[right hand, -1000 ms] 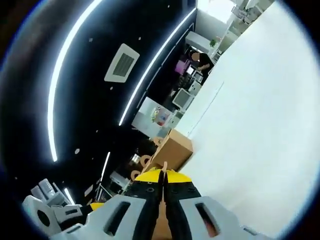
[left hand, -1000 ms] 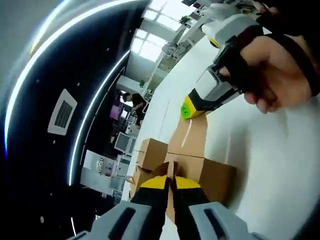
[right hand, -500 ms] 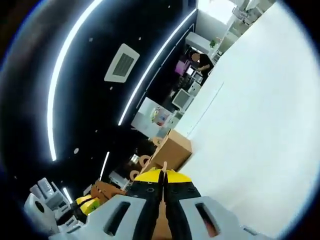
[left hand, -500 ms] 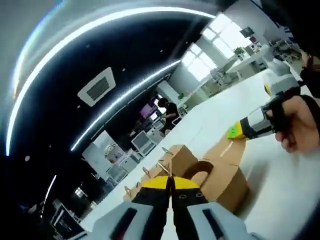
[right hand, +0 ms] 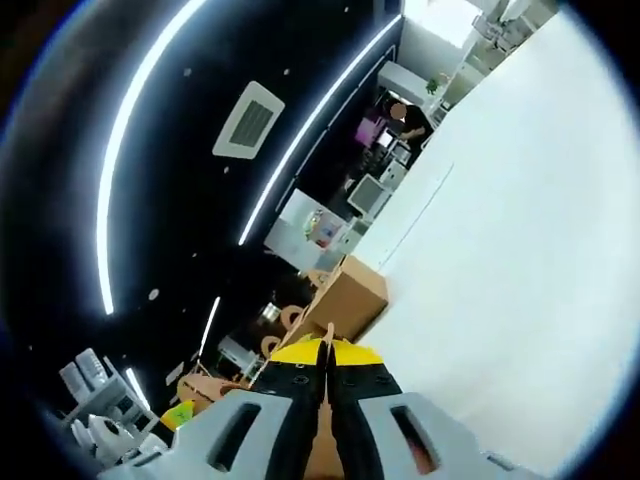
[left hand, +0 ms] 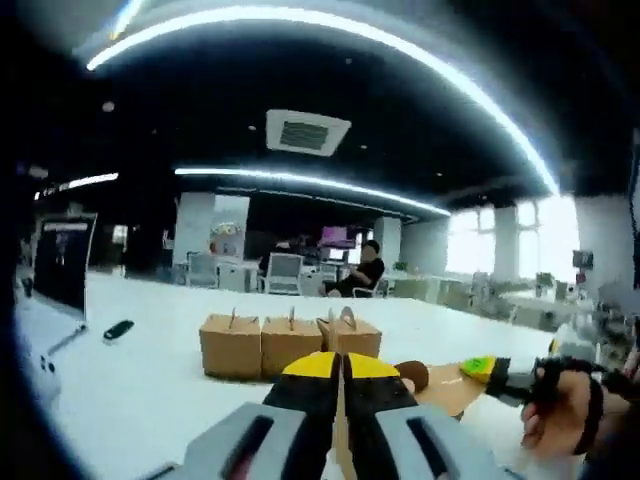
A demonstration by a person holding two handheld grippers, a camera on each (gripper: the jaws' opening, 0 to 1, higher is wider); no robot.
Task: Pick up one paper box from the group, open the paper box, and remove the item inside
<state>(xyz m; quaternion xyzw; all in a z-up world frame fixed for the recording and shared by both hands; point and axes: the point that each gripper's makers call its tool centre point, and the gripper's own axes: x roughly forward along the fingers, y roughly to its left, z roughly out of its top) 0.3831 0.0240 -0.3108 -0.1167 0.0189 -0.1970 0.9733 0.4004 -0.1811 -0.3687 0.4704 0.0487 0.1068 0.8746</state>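
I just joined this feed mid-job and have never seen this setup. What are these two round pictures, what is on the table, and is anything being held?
No robot here: a person carries a handheld gripper in each hand, each with its own fisheye camera looking along its jaws. In the left gripper view, the left gripper has its yellow-tipped jaws shut on a thin brown cardboard flap. Beyond it, three small brown paper boxes stand in a row on the white table. The right gripper, in the person's hand, enters from the right. The right gripper view is tilted; its jaws pinch another cardboard edge.

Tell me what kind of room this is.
Probably an open-plan office or lab: long white table, ceiling air vent with strip lights, a person seated at monitors. Paper boxes are lined up on the table.
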